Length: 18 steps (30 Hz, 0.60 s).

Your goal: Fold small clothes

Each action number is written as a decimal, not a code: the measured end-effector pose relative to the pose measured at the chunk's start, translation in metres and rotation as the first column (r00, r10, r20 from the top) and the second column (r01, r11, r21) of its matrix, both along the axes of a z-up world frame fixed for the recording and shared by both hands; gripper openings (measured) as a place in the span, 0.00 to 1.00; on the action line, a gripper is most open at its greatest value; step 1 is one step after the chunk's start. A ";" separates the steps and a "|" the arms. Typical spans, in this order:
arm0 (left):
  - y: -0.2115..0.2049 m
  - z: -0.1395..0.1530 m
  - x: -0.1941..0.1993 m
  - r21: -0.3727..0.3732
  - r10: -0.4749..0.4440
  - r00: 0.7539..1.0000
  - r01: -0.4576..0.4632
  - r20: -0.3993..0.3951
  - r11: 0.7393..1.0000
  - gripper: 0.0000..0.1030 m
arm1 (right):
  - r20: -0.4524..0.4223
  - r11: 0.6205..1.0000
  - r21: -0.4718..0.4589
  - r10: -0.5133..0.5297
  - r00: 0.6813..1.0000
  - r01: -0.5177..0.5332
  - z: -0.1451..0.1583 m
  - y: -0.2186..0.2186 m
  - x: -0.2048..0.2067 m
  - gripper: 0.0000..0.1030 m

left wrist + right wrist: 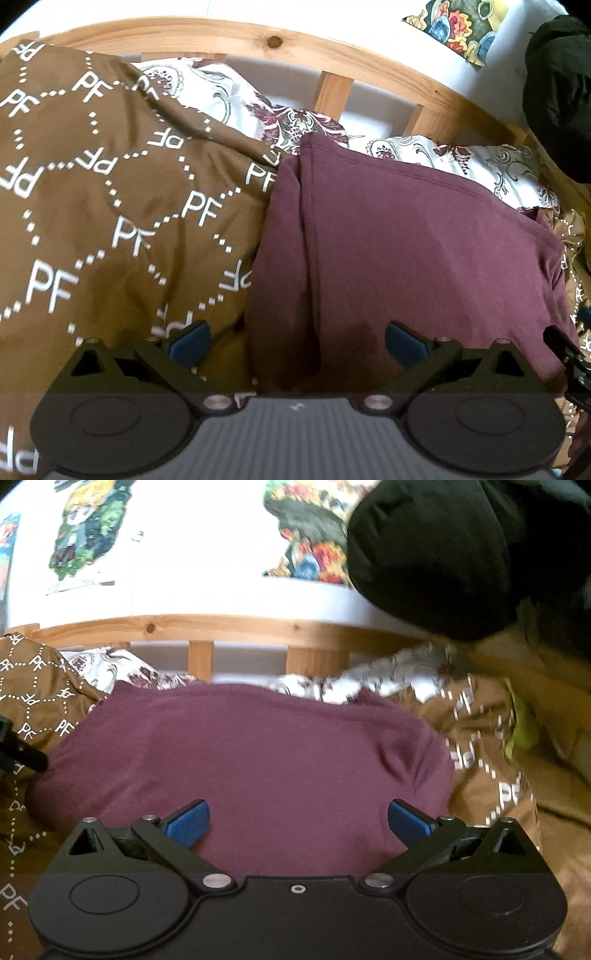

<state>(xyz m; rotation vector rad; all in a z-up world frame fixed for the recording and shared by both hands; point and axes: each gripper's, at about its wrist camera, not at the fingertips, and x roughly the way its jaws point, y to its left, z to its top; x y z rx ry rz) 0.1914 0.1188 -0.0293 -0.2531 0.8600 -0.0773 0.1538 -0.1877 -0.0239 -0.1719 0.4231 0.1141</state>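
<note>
Two sets of tongs sit nearest, both spread wide and pinching nothing — the left gripper (297, 341) over the near left edge of the maroon knit garment (406, 251), the right gripper (298, 821) over its near middle. That garment lies on a brown quilt printed with white PF letters (110, 206); it looks partly folded, one side doubled over along a lengthwise crease, so further folds probably remain. Its edges lie free on all sides. Beyond, a floral white pillow (295, 122) and the pine slatted bedframe (221, 40) limit room — little space behind.
</note>
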 end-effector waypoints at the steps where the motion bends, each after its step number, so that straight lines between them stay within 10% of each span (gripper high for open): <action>1: 0.000 -0.001 0.004 0.005 0.000 1.000 0.000 -0.004 1.000 0.99 | 0.018 1.000 -0.005 0.012 1.000 -0.011 0.001 0.005 0.000 0.99; 13: -0.009 -0.005 0.020 0.103 0.020 0.999 -0.016 -0.041 0.995 0.99 | -0.036 0.990 -0.091 0.104 0.994 -0.107 -0.031 0.038 0.003 0.99; 18: -0.014 -0.009 0.023 0.133 0.012 0.999 -0.005 -0.051 0.991 0.99 | -0.099 0.995 0.007 0.100 0.990 -0.100 -0.040 0.020 0.014 0.99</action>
